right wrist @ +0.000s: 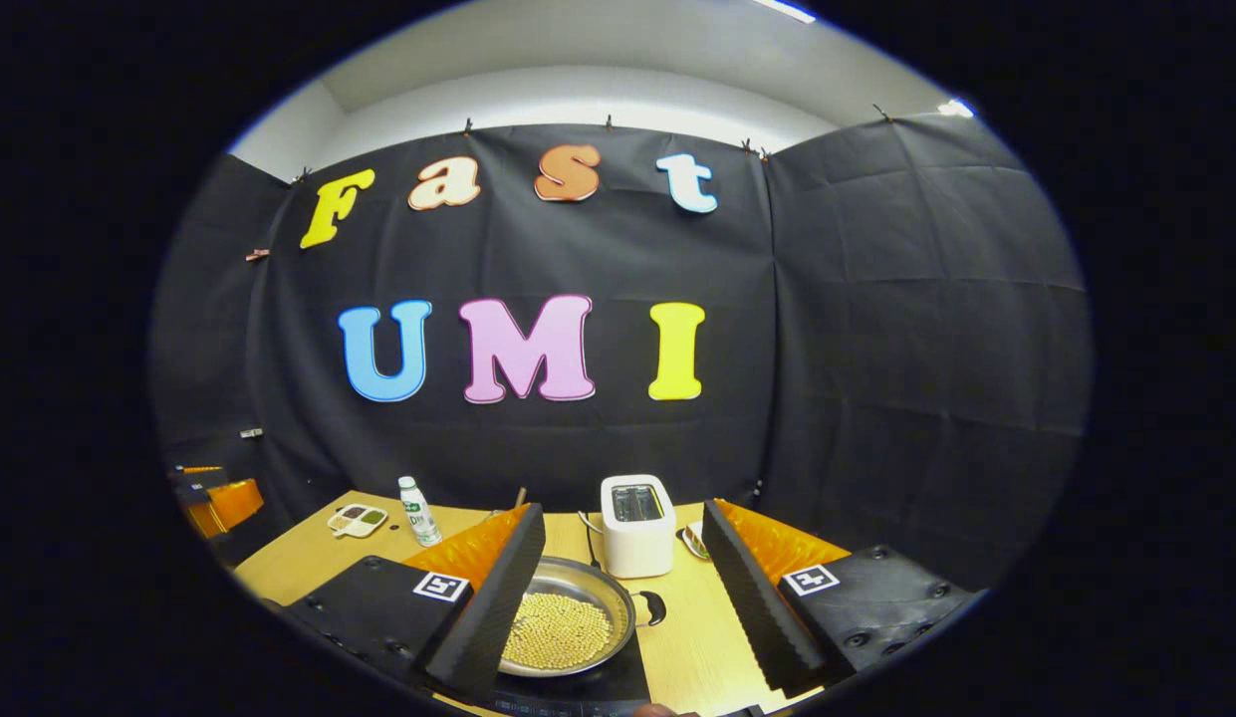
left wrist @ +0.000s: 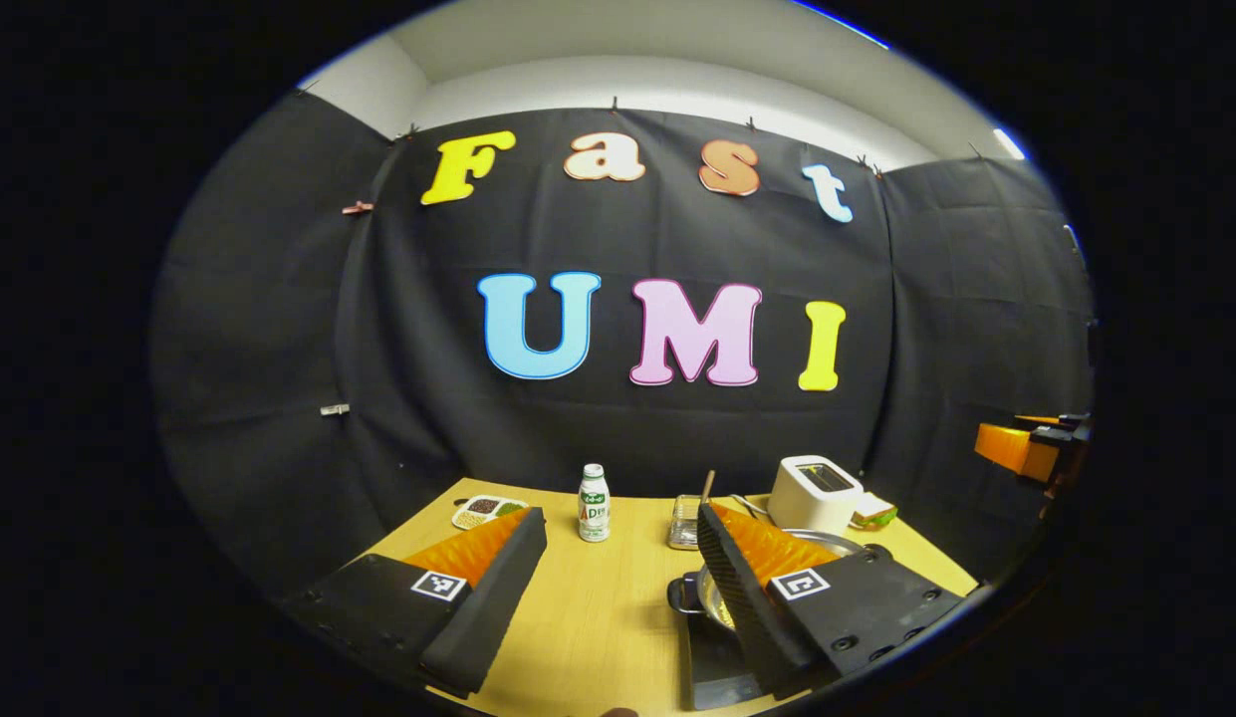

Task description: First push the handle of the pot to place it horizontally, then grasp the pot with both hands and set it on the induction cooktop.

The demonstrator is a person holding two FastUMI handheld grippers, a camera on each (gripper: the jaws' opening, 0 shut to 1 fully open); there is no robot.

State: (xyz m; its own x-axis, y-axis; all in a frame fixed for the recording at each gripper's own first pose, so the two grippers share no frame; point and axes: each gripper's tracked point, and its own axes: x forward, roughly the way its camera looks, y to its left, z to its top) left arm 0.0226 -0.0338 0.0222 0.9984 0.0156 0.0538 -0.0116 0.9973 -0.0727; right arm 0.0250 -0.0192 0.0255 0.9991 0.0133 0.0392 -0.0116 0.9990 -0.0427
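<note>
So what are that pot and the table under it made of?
The pot looks like polished metal, probably stainless steel: its silver rim reflects light, and its side handle is black, likely plastic. The table appears pale wood or a wood-look laminate, with faint grain and a matte surface.

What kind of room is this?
Probably a pretend kitchen in a recording booth: a white toaster, a round metal pot of beans on a black induction cooktop, all on a wooden table.

Each tool, the left tool (left wrist: pixel 618 568) and the right tool (right wrist: pixel 618 588), has two black wedge-shaped fingers (left wrist: pixel 483 602) with ribbed black pads on the inner faces and orange ridged panels on top. Every finger base carries a small square black-and-white marker (right wrist: pixel 440 587) and dark screws (right wrist: pixel 881 550) near its edges.
</note>
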